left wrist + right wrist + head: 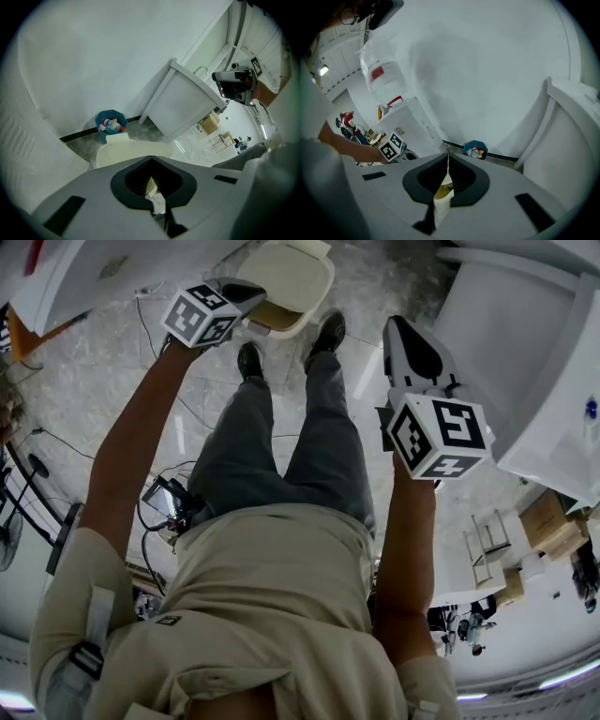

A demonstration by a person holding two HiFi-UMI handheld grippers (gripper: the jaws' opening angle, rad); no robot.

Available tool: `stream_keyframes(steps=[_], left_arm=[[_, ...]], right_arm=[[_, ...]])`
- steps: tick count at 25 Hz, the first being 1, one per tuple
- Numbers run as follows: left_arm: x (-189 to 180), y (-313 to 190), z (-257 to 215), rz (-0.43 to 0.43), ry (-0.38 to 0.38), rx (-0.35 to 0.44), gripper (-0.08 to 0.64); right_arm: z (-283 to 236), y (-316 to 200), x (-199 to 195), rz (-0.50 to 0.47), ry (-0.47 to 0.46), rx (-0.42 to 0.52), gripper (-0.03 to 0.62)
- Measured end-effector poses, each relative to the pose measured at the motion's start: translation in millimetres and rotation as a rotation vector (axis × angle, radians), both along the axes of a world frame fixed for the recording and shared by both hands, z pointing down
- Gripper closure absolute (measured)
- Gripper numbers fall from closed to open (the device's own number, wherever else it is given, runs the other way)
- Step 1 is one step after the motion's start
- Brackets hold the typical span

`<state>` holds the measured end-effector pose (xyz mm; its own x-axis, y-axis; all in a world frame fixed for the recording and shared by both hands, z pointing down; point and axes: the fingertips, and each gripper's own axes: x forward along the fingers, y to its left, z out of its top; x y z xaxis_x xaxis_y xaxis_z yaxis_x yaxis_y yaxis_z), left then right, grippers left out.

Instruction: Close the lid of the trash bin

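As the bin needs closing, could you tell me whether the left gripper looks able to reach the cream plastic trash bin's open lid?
Probably yes: the left gripper hovers right beside the cream plastic lid, with nothing visible between them.

Cream trash bin seen standing on floor. Lid found raised and tilted, not closed; brown interior exposed under front edge.
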<state>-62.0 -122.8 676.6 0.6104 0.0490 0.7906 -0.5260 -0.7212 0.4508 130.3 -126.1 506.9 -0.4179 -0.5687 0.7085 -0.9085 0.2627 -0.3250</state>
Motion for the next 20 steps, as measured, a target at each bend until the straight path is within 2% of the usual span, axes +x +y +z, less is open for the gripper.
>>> stream_keyframes(steps=[13,20], left_arm=[[-31.4,59.1,58.3,0.062,-0.097,-0.136,0.546],[-44.8,90.3,110.1,0.041,-0.167,-0.235,0.545]], right_arm=[[22.6,-1.4,-17.8,-0.028,0.013,-0.035,0.566],[34.7,1.9,-18.0,-0.035,0.025,-0.053,0.566]])
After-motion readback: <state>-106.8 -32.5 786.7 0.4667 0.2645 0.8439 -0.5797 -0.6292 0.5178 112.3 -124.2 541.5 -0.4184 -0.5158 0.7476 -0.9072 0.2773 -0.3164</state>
